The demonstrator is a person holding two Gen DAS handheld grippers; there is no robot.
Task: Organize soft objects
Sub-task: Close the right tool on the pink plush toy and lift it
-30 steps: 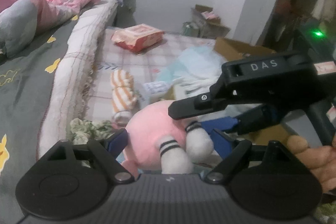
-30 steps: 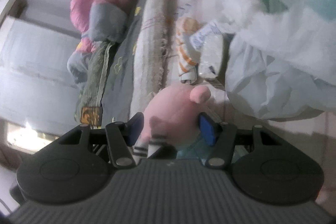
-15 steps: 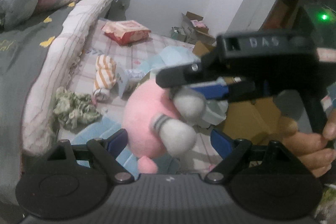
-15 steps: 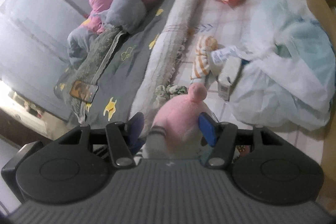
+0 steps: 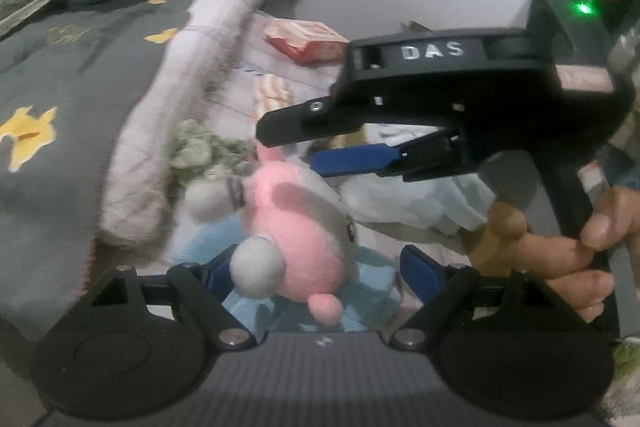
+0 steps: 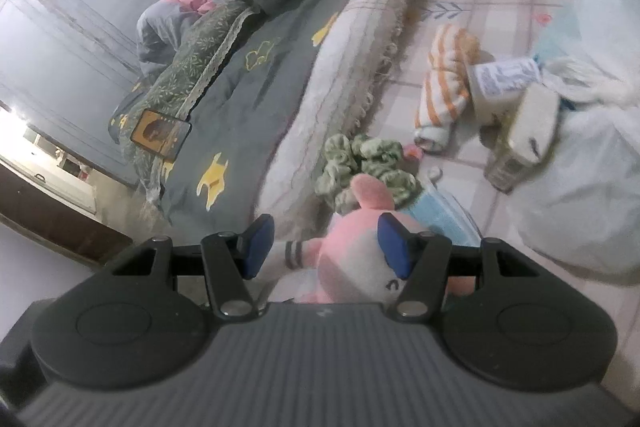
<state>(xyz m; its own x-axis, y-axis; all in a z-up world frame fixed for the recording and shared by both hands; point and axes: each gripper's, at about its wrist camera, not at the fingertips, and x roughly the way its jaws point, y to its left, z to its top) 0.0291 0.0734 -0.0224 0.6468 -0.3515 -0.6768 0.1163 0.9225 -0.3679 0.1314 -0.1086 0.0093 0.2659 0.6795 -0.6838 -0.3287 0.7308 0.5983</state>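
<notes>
- On the far left lies the bed (image 5: 80,107), its pale edge running down to the tiled floor, where a green cloth (image 6: 360,163) sits crumpled against it.
- Just right of that, the plush (image 5: 296,227) hangs off the floor, between both tools and in front of the green cloth.
- Below it, the left gripper (image 5: 320,271) has its jaws wide. One pad is near a white foot, the other is well clear, and nothing is clamped.
- Further right, the right gripper (image 6: 325,241) has the plush between its fingers. One pad lies on the pink body, but a gap shows at the other pad, where only a striped limb reaches. Whether the plush is truly pinched cannot be told.
- At the right edge, a hand (image 5: 560,251) holds the right tool's handle.
- Risk: if only a limb or a fold is caught, the soft body could slide out and drop among the floor clutter.
- Risk: the left jaws might shut on a foot alone, so a handover would leave the plush dangling and prone to slipping.
- Risk: the two tools are near each other, and a hurried close could knock their fingers together.
</notes>
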